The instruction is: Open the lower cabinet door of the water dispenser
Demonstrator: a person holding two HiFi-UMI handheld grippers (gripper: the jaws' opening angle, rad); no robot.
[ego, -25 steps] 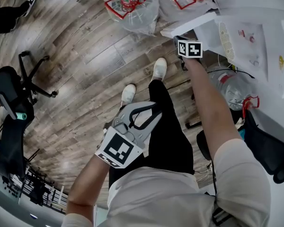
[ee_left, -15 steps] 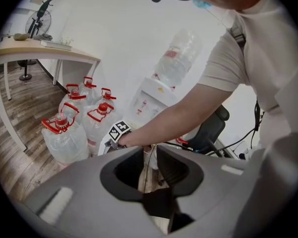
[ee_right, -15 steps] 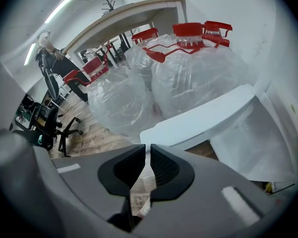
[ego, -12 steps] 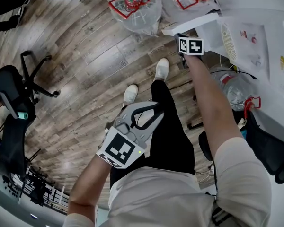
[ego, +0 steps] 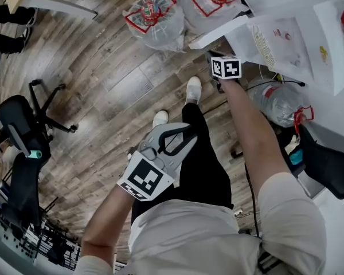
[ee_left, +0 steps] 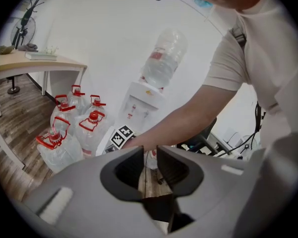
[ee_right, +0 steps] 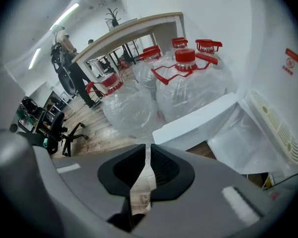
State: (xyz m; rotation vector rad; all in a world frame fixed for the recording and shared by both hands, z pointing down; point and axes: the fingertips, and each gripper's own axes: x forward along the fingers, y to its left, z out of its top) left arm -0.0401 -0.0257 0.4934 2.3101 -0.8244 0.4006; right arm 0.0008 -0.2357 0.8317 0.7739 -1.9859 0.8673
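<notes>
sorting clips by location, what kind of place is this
Probably an office: a wheeled office chair, a desk, and a water dispenser with spare water jugs standing beside it.

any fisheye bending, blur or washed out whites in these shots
Head view: strong fisheye, the floor boards curve, mostly sharp. Left gripper view: black round border, left gripper soft up close, white wall washed out. Right gripper view: same border, right gripper soft, water jugs sharp, white door bright with little detail.
</notes>
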